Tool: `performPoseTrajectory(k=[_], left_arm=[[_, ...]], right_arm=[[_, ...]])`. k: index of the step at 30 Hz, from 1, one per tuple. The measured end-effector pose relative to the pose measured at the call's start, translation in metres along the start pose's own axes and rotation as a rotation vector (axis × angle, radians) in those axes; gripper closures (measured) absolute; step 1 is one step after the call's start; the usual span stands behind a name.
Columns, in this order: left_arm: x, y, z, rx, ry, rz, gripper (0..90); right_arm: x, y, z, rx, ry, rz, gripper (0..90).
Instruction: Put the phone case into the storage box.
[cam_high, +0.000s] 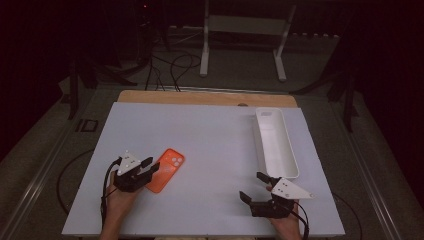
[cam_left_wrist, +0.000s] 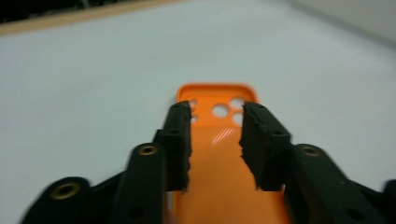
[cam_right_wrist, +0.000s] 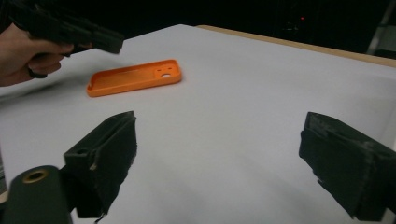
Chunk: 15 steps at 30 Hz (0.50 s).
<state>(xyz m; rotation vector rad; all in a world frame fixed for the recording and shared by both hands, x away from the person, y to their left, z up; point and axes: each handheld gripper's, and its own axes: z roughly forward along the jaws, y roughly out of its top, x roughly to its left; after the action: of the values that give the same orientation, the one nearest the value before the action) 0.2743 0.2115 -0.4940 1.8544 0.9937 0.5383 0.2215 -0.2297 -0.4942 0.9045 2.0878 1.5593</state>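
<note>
Left claw (cam_high: 151, 167) part open, jaws narrow, nothing pinched: in the left gripper view the two black jaws hang above the orange phone case (cam_left_wrist: 219, 158) with a gap between them and no pad pressing on it. Case lies flat on the white bench (cam_high: 215, 145), near the left front, camera cutout end pointing away from the person, open side up as the right gripper view shows its raised rim (cam_right_wrist: 133, 77). Looks light, thin, flexible plastic or silicone; low lip, so probably hard to pinch flat from above and liable to slide on the smooth bench. Best hold, I judge: across one long rim or the near short edge. Right claw (cam_high: 254, 186) wide open, empty, near the white tray (cam_high: 291, 161).
</note>
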Motion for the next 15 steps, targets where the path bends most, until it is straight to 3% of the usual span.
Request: performPoseTrajectory(k=[4,8,9,10,11,14,15], left_arm=[[0.000,0.001,-0.009,-0.047,-0.013,-0.005,49.7],[-0.003,0.002,-0.022,-0.100,-0.015,-0.011,26.0],[-0.004,0.002,-0.024,-0.106,-0.010,-0.005,26.0],[-0.005,0.001,-0.027,-0.110,-0.011,0.000,18.1],[-0.006,0.001,-0.030,-0.111,-0.014,0.001,15.6],[-0.009,-0.002,-0.037,-0.110,-0.026,0.018,13.6],[-0.010,-0.002,-0.038,-0.103,-0.021,0.021,6.6]], right_arm=[[0.000,0.000,0.000,0.000,0.004,-0.003,11.7],[-0.004,0.001,-0.003,-0.006,-0.001,0.001,11.6],[-0.004,0.001,-0.003,-0.006,-0.001,0.001,11.6],[-0.006,0.003,-0.004,-0.014,0.000,0.004,11.0],[-0.006,0.003,-0.004,-0.014,0.000,0.004,11.0],[-0.008,0.005,-0.006,-0.022,-0.002,-0.001,10.6],[-0.009,0.006,-0.006,-0.021,-0.005,-0.013,10.4]])
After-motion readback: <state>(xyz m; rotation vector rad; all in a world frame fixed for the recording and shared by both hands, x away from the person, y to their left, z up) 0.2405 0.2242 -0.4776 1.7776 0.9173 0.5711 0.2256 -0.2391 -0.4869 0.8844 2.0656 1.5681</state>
